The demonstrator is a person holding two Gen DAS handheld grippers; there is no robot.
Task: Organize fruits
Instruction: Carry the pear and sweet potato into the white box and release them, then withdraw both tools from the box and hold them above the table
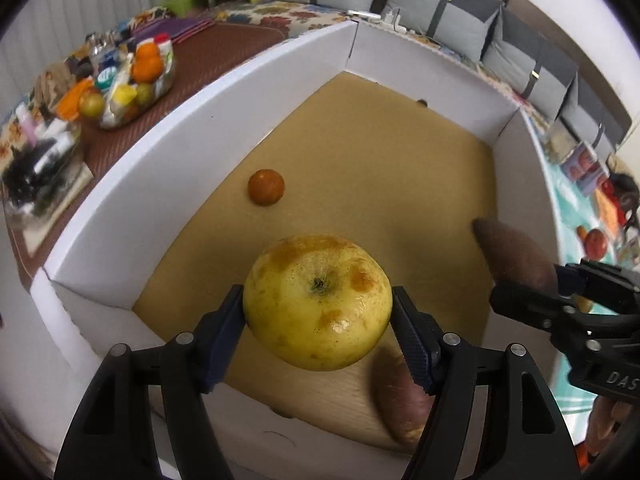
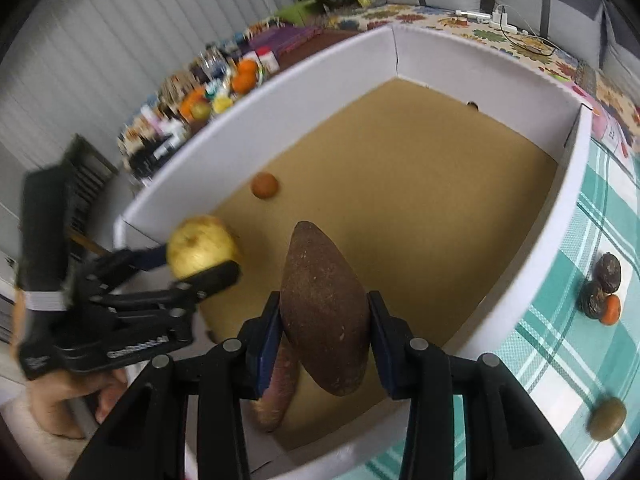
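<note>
My left gripper (image 1: 318,308) is shut on a yellow apple (image 1: 317,302) with brown spots, held above the near end of a big white box (image 1: 200,120) with a tan floor. That apple (image 2: 202,246) and the left gripper (image 2: 200,260) also show at the left of the right wrist view. My right gripper (image 2: 325,332) is shut on a long brown fruit (image 2: 324,312), hanging over the same box (image 2: 528,264). In the left wrist view this brown fruit (image 1: 516,252) sits at the right edge. A small orange (image 1: 266,187) lies on the box floor. A reddish-brown elongated fruit (image 2: 276,392) lies near the front wall.
On the checked cloth right of the box lie two dark wrinkled fruits (image 2: 602,280), a small orange (image 2: 611,309) and a kiwi (image 2: 607,418). A basket of oranges and bottles (image 1: 120,80) stands on the brown mat to the left. Cushions (image 1: 460,20) line the back.
</note>
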